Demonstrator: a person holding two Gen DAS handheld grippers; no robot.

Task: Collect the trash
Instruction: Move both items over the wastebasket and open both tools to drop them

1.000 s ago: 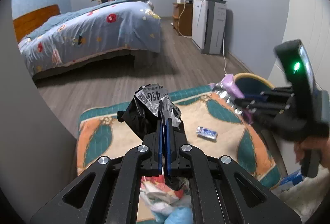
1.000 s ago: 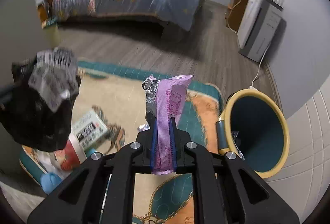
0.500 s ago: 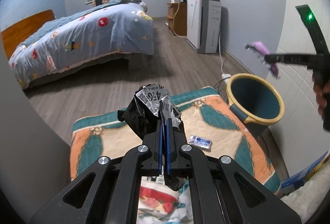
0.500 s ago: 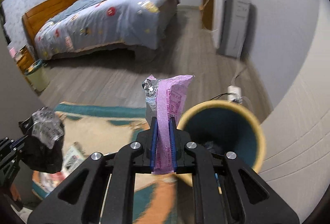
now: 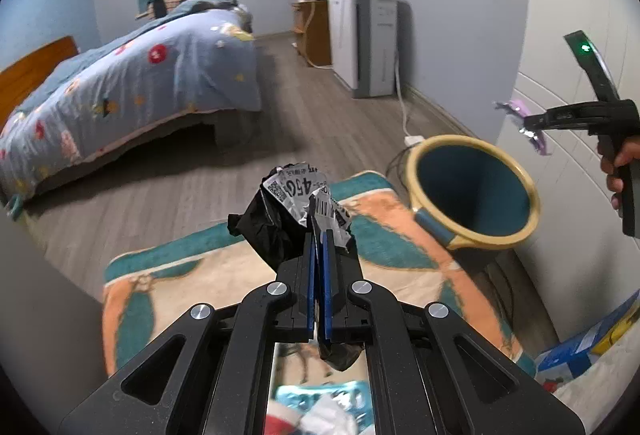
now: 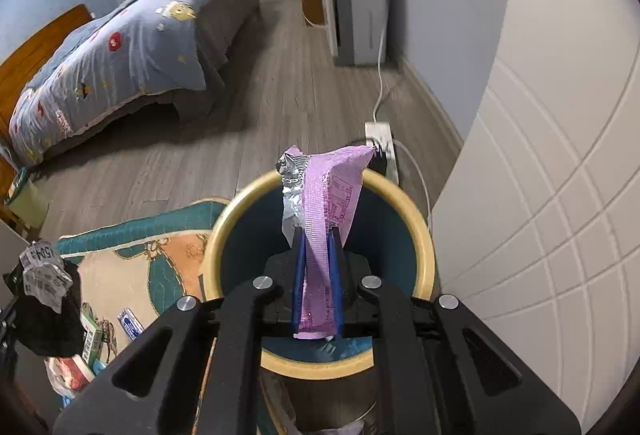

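The right tool [image 6: 316, 235] is gripping a purple wrapper [image 6: 328, 195] directly above the open bin [image 6: 320, 367]. The left tool [image 5: 319, 235] is clamping a crumpled black bag [image 5: 276, 231], apparently over the rug [image 5: 400, 267], with the bin ahead to its right.

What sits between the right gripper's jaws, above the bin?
A pink wrapper with a foil lining is clamped in the right gripper, directly over the bin mouth. The right wrist view shows it best.

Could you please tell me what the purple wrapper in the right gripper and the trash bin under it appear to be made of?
Purple wrapper: likely metallised plastic film, matte purple outside, with a crinkled shiny silver lining showing at its torn top.
Trash bin: probably smooth moulded plastic, teal inside with a yellow rim; its even, faintly glossy surface suggests so, though that is not certain.
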